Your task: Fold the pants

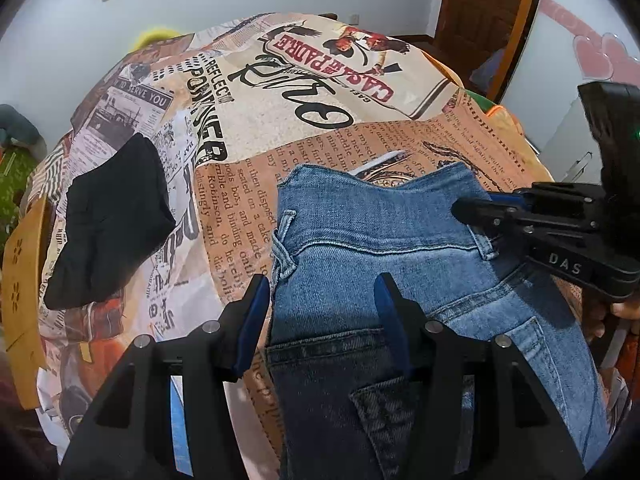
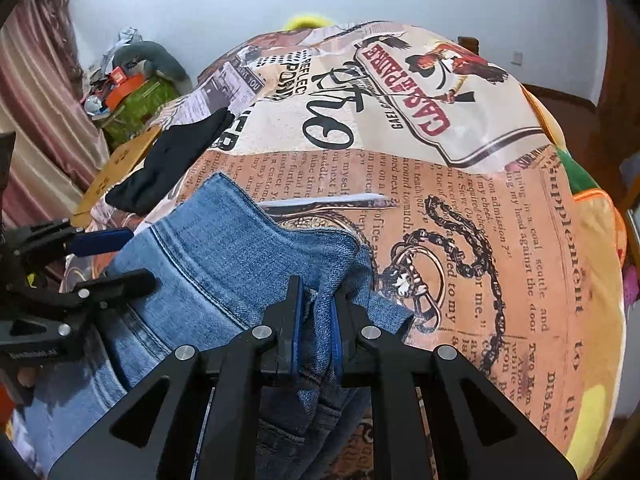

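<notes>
Blue jeans [image 1: 360,248] lie on a table under a printed newspaper-pattern cloth [image 1: 280,120], waistband toward the far side. My left gripper [image 1: 322,300] is open, its blue-padded fingers apart over the left side of the jeans near a belt loop and back pocket. My right gripper [image 2: 316,312] is shut on a bunched fold of the jeans [image 2: 240,264] at the waistband's right edge. The right gripper also shows in the left wrist view [image 1: 476,210], and the left gripper shows at the left of the right wrist view [image 2: 116,258].
A black garment [image 1: 112,220] lies on the cloth [image 2: 460,200] to the left of the jeans. A wooden chair back [image 1: 20,280] stands at the table's left edge. A door [image 1: 480,12] is at the back right, clutter [image 2: 124,84] on the floor at the left.
</notes>
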A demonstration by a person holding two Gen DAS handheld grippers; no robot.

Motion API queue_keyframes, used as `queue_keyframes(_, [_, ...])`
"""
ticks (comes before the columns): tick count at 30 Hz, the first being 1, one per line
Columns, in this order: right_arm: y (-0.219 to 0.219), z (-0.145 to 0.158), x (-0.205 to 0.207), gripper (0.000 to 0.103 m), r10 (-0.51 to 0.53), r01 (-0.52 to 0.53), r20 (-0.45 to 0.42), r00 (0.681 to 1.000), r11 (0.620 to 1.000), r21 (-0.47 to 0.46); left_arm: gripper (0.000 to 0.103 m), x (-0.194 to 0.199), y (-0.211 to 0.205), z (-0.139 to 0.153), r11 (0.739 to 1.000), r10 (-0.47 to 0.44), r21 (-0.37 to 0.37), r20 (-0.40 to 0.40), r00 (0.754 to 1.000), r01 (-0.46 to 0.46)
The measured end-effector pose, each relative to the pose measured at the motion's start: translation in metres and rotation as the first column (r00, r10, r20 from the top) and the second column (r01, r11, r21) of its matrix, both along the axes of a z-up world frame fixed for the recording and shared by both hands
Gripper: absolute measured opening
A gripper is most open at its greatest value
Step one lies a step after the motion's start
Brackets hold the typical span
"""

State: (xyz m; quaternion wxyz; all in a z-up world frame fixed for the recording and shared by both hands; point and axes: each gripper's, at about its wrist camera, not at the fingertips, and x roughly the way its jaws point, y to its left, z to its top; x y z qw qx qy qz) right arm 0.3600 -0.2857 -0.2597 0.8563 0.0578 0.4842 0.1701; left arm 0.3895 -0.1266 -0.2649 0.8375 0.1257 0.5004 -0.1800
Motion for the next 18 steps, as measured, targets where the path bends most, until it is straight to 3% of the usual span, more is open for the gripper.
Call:
queue_keyframes(7, [-0.002,0.04,-0.02,0.018,-0.001,0.002,0.036,0.999,0.999,-0.046,0.055,-0.015,0.011,0.026,1.0,0.012,-0.01,0.058,0.998,-0.011])
queue_keyframes(10, [-0.004,0.06,-0.038,0.038,0.001,0.002,0.07,0.998,0.999,-0.037,0.056,-0.025,0.019,0.043,1.0,0.017,-0.016,0.096,0.995,-0.016])
queue_keyframes(12, [-0.004,0.072,-0.054,0.048,0.002,0.001,0.101,0.995,1.0,-0.03,0.059,-0.031,0.024,0.053,1.0,0.019,-0.016,0.117,0.993,-0.017])
queue_keyframes(14, [-0.002,0.076,-0.067,0.058,0.006,-0.004,0.098,0.995,1.0,-0.016,0.071,-0.04,0.031,0.061,1.0,0.024,-0.014,0.14,0.99,-0.023])
queue_keyframes(18, [0.004,0.068,-0.088,0.06,0.008,-0.009,0.053,0.999,1.0,0.01,0.082,-0.054,0.041,0.062,1.0,0.021,-0.001,0.141,0.99,-0.021])
